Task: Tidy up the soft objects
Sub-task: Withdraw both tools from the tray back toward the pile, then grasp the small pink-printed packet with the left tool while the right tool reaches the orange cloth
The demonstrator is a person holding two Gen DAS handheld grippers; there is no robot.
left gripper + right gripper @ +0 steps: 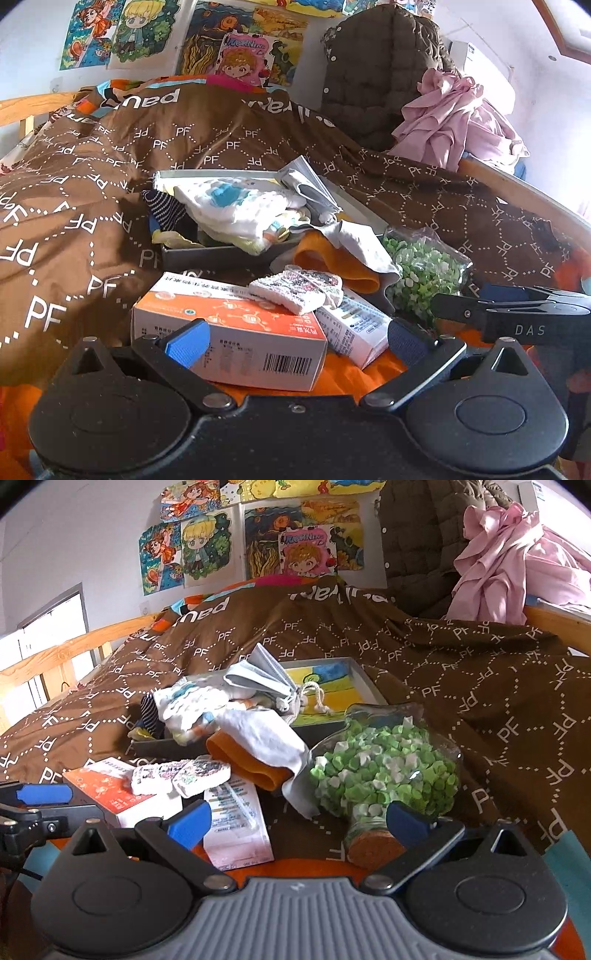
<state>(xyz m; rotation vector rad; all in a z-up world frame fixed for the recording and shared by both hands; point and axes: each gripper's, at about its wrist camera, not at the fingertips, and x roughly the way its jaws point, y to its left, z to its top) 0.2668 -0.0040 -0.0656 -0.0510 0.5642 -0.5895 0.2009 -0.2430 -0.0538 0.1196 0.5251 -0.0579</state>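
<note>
Soft cloths [236, 210] sit heaped in your grey tray [221, 254] on the brown bedspread [74, 206] printed "PF"; cartoon posters [199, 546] cover the wall. An orange-and-white sock [258, 753] lies long-axis toward your right, beside the tray. Both your left gripper [295, 338] and right gripper [299, 819] are spread wide, holding nothing.

Readable text, both views:

- Brown bedspread [229, 133]: white "PF" repeated inside a dotted diamond grid; many of the marks appear upside down. Larger white lettering near its far edge, inverted, only partly legible.
- Right claw [454, 308], seen from the left wrist view: "DAS" in pale letters on its black body.
- Poster [306, 552] on the wall: heading reads roughly "MORNING".
- Orange-and-white box [236, 343]: barcode on the front face; the remaining print is too small to read.
- White carton [236, 823]: fine print, illegible.
</note>
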